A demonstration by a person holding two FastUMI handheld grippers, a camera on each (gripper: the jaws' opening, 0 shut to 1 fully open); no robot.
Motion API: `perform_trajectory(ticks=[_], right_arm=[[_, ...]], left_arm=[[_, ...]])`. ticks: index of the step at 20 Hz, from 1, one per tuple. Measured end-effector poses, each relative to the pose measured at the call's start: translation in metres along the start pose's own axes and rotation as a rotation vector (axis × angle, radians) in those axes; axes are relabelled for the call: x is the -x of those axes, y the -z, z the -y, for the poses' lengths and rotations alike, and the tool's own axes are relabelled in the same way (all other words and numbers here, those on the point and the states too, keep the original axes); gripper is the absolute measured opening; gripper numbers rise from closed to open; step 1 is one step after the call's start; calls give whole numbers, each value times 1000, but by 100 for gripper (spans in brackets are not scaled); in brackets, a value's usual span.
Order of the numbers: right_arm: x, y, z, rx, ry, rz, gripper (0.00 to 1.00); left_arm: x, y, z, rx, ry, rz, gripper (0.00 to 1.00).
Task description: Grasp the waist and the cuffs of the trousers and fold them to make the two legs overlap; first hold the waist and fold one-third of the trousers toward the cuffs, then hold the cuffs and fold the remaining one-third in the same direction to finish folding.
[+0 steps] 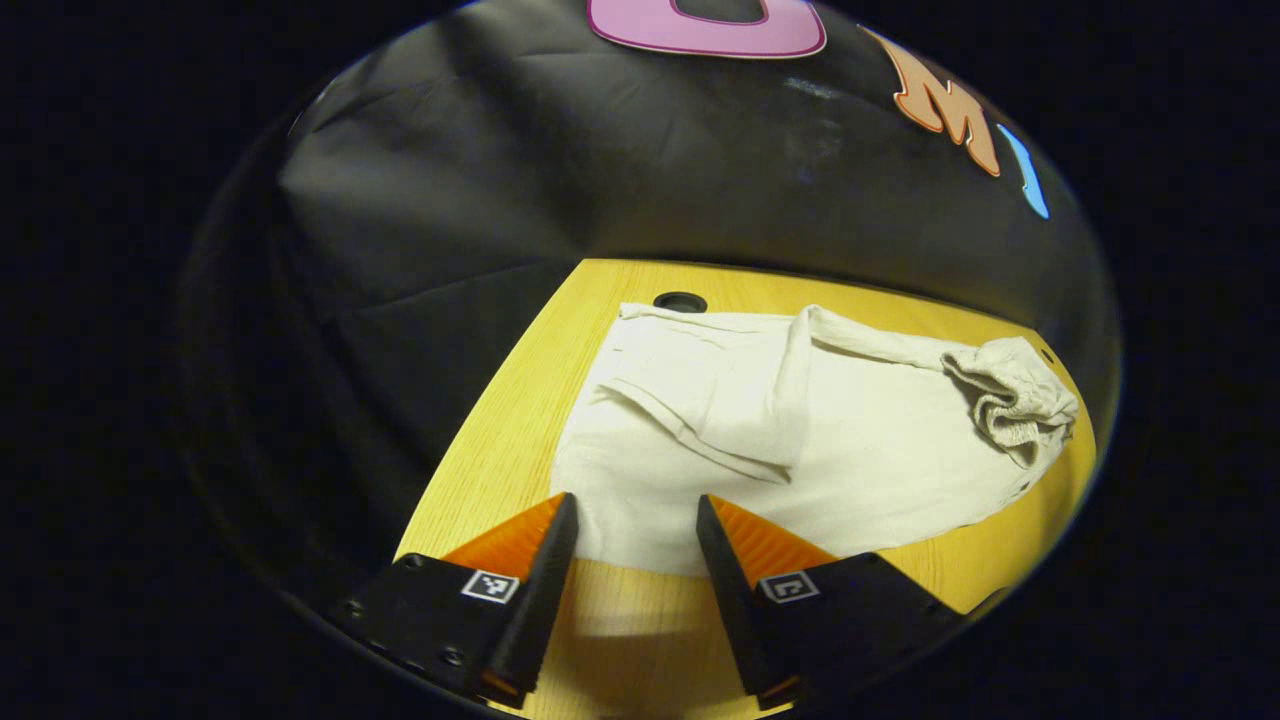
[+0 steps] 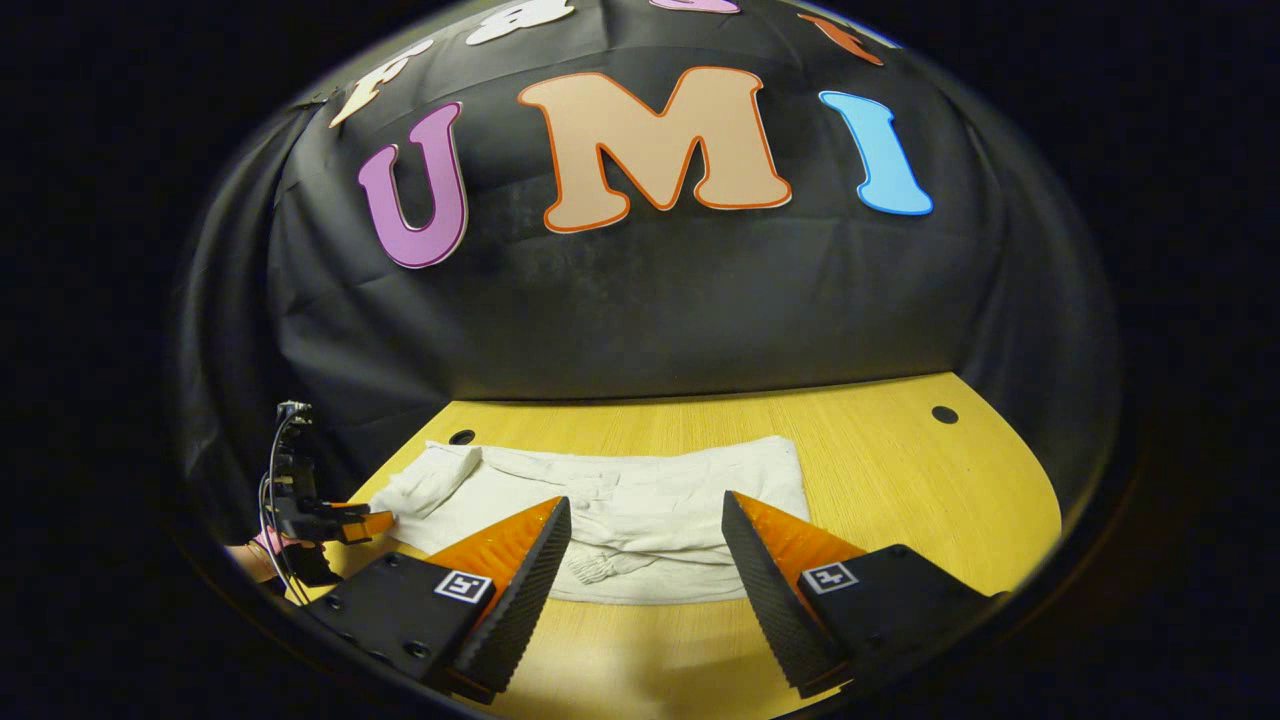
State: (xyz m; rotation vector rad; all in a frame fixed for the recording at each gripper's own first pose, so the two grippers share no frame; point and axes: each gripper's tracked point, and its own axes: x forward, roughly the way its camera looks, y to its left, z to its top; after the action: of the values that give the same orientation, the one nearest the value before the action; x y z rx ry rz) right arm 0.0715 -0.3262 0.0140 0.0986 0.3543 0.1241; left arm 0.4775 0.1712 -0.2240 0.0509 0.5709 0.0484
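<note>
Pale cream trousers (image 1: 800,440) lie flat and partly folded on the yellow wooden table (image 1: 500,440). In the left gripper view a gathered, elastic-looking end (image 1: 1015,395) sits at the far right. My left gripper (image 1: 637,505) is open, and the cloth's near edge lies just past its tips. In the right gripper view the trousers (image 2: 640,500) stretch across the table (image 2: 900,480) with a rumpled end at the left. My right gripper (image 2: 645,520) is open above their near edge, holding nothing. The left gripper (image 2: 365,522) shows small at the trousers' left end.
Black cloth walls close the booth behind and beside the table. Round cable holes (image 1: 680,300) (image 2: 944,413) sit near the table's back edge. Bare wood lies to the right of the trousers in the right gripper view. A hand (image 2: 250,555) holds the left gripper.
</note>
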Motion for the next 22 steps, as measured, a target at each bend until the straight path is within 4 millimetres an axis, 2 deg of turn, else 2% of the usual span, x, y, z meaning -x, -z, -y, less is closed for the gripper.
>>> perform_trajectory(ticks=[3, 4, 5, 6, 7, 9, 14, 15, 16, 18, 19, 22], right_arm=[[9, 2, 2, 32, 10, 2, 97], [11, 2, 2, 35, 10, 3, 97], [13, 1, 2, 34, 10, 3, 92], [15, 1, 4, 31, 12, 4, 92], [19, 1, 6, 25, 14, 6, 97], [22, -4, 10, -1, 13, 14, 96], [36, -14, 36, -16, 40, 41, 96], [40, -16, 42, -18, 45, 45, 96], [43, -16, 48, -18, 48, 45, 92], [48, -16, 63, -13, 53, 41, 92], [52, -18, 70, -9, 54, 42, 96], [60, -22, 96, -1, 46, 45, 96]], left_arm=[[-1, -4, 12, 38, 33, 21, 17], [-2, -3, 13, 49, 30, 23, 6], [-2, -3, 13, 56, 27, 31, 0], [-1, -4, 13, 67, 20, 32, 0], [0, -7, 13, 82, 16, 37, 0], [5, -17, 16, 123, 20, 60, 0], [31, -69, 42, 182, 82, 170, 0], [37, -81, 51, 170, 94, 189, 0], [43, -91, 64, 160, 111, 210, 0], [55, -114, 94, 133, 141, 252, 0], [61, -125, 111, 128, 153, 269, 0], [81, -159, 175, 131, 232, 334, 0]])
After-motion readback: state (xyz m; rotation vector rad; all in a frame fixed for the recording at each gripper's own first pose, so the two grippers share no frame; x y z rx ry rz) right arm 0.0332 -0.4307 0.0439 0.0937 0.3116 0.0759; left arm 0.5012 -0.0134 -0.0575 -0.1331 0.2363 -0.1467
